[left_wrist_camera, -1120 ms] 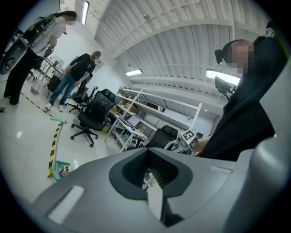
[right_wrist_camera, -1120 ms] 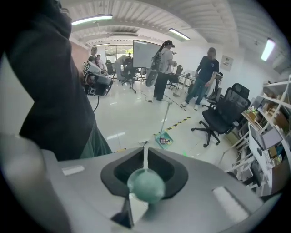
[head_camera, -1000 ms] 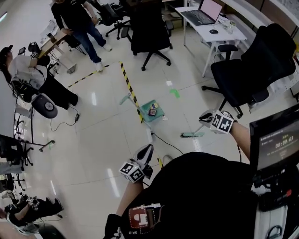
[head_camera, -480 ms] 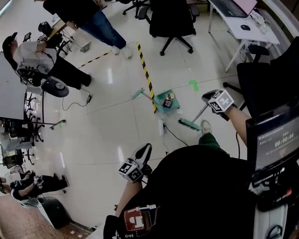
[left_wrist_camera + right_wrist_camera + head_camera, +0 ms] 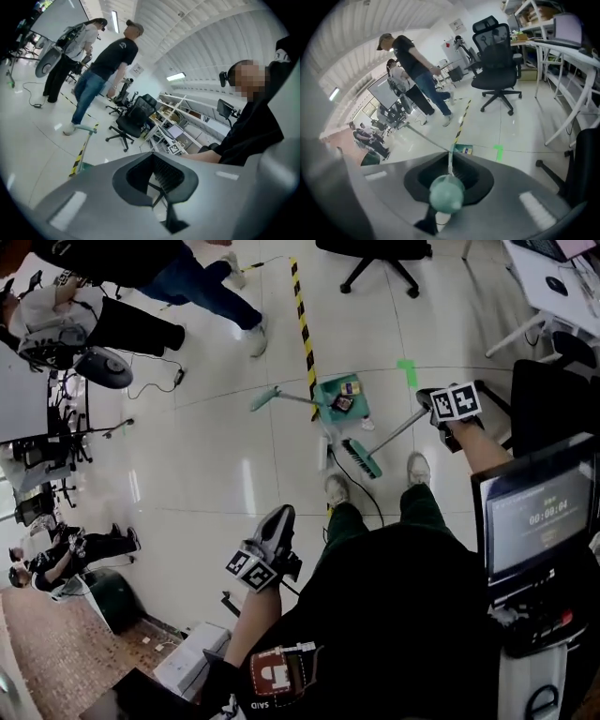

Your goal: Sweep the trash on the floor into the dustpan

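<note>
A teal dustpan sits on the floor by the yellow-black tape, with a few pieces of trash inside it. Its long handle leans out to the left. The teal broom head rests on the floor just in front of the pan. My right gripper is shut on the top of the broom's handle; the handle's round teal end shows between the jaws, pointing toward the dustpan. My left gripper hangs low at my side, shut and empty.
Yellow-black tape runs up the floor, with a green mark to its right. A black cable trails past my shoes. People stand at the far left. An office chair and white desk stand at the right.
The head view has tipped further down and closer to the dustpan. My right gripper has drawn the broom head in toward the front of the pan. The left gripper stays low.
</note>
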The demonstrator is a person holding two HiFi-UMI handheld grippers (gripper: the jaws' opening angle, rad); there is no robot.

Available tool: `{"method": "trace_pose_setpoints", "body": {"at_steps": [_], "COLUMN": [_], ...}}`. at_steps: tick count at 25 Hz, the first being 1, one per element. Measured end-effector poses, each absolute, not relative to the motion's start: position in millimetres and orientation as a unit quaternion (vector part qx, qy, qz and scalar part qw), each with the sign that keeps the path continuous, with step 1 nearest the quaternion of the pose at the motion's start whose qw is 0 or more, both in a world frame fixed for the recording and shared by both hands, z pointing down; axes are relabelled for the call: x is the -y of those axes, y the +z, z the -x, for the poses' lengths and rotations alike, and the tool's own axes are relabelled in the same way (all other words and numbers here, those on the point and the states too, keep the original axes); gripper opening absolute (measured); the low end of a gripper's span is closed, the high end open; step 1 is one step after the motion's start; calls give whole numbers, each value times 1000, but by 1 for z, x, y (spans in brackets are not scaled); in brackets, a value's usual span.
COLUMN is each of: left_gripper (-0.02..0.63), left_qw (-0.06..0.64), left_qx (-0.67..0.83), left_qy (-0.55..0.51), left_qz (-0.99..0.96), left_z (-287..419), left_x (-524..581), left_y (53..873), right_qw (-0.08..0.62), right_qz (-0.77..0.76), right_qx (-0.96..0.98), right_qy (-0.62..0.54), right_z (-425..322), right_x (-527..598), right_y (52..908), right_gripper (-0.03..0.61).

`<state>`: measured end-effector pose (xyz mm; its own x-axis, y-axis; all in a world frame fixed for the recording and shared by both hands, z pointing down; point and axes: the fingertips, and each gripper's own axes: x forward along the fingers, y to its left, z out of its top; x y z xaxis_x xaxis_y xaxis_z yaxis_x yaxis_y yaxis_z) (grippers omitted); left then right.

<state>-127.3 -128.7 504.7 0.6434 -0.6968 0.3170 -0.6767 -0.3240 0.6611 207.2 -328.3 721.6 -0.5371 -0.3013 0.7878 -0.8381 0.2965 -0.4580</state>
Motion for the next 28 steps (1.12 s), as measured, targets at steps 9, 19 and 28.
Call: {"method": "trace_pose_setpoints", "body": {"at_steps": [9,19,28], "left_gripper": [-2,-2,-2], "left_qw": [427,464,459], "left_qx": [361,378,360], "left_qy": [18,20,22], "left_qz": [-829,-801,-812], "left_z": [152,166,144], "left_x": [156,131,150], "left_y": [560,593,583], "right_qw": [295,295,297], "right_qz": [-453,-521,-562], "right_qx": [671,642,632], "right_qy": [507,479,444], "right_z": [-203,-257,-320], "right_x": [356,406,429], "right_y": [817,839,805], "right_gripper": [23,21,18]}}
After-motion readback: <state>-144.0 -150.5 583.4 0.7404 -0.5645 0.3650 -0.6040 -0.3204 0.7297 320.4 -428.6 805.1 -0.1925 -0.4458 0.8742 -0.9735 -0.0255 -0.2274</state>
